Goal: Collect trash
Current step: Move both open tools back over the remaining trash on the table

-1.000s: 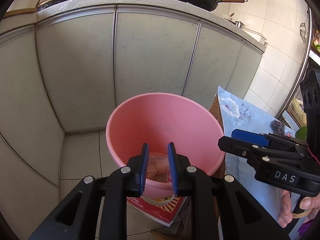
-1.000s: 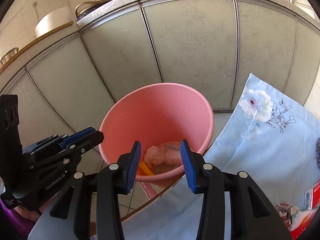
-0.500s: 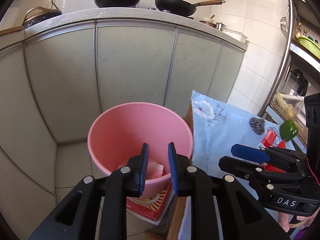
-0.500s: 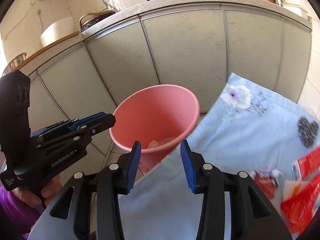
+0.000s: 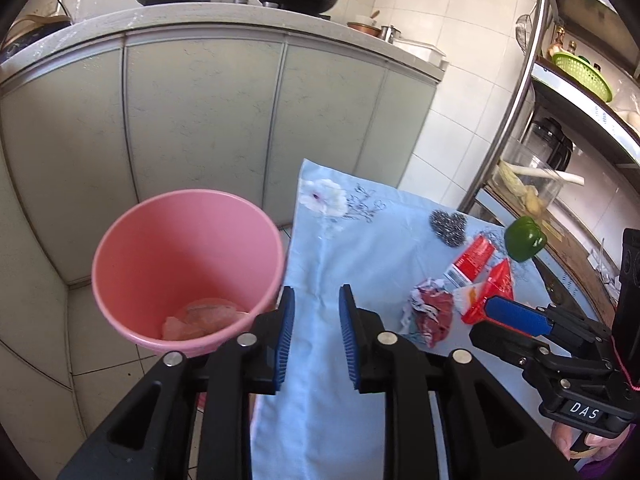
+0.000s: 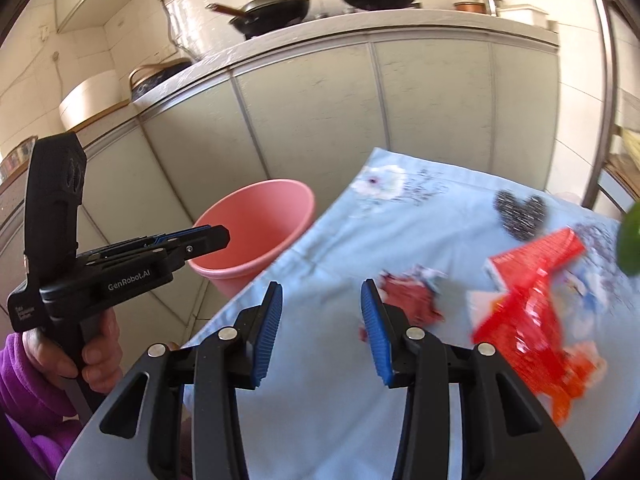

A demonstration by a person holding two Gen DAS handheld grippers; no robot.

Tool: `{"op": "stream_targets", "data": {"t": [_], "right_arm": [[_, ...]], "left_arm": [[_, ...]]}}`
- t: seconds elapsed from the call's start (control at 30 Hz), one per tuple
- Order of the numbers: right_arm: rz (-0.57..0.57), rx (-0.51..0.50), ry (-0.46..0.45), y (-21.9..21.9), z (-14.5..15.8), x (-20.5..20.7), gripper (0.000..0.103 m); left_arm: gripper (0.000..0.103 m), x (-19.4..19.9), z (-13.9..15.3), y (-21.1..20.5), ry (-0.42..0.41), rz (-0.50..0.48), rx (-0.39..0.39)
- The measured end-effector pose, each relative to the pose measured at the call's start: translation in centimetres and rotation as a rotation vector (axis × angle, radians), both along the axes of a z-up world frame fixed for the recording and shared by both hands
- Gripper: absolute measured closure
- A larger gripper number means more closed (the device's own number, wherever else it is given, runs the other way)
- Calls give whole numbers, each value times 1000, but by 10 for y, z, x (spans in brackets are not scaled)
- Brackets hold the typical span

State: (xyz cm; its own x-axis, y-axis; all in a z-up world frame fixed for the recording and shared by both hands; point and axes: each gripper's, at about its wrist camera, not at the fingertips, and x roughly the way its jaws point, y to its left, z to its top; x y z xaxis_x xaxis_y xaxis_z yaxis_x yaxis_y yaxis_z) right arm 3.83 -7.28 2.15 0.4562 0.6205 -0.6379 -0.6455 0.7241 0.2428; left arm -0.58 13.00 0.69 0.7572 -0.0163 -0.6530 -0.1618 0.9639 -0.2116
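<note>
A pink bucket (image 5: 188, 264) stands on the floor at the left of the table, with pale crumpled trash (image 5: 204, 318) in its bottom; it also shows in the right wrist view (image 6: 256, 232). On the light blue cloth (image 5: 360, 272) lie a crumpled dark red wrapper (image 5: 430, 312), a red box (image 5: 470, 258) and a red-orange packet (image 5: 490, 290). My left gripper (image 5: 314, 338) is open and empty over the cloth's left edge. My right gripper (image 6: 322, 330) is open and empty, just left of the crumpled wrapper (image 6: 412, 300).
A steel scourer (image 5: 448, 226) and a green pepper (image 5: 524, 238) lie at the far side of the cloth. Grey cabinet doors (image 5: 200, 120) stand behind the bucket, with pans on the counter. A metal shelf rack (image 5: 560, 120) stands at the right.
Both grippers have moved back and to the right, from above the bucket to above the cloth. The trash on the table has come into view.
</note>
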Motion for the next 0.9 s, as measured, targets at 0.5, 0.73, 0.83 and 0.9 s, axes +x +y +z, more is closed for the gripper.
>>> {"op": "stream_targets", "data": {"t": [0.5,0.73,0.83,0.9], "right_arm": [[-171,56,-6,-97,-7,-6,61],[-312,43,-7,-156,-14,0,61],[-346,52,18,-172,-20,7,61],[-355,74,41,-179,-24,12,61]], "left_arm": [[67,37,-3,-44,48,-105,-1],[67,78,8,-76,41,-191,17],[67,101,10,-91,50,-227,6],[67,117,11,-100,59,-247,-2]]}}
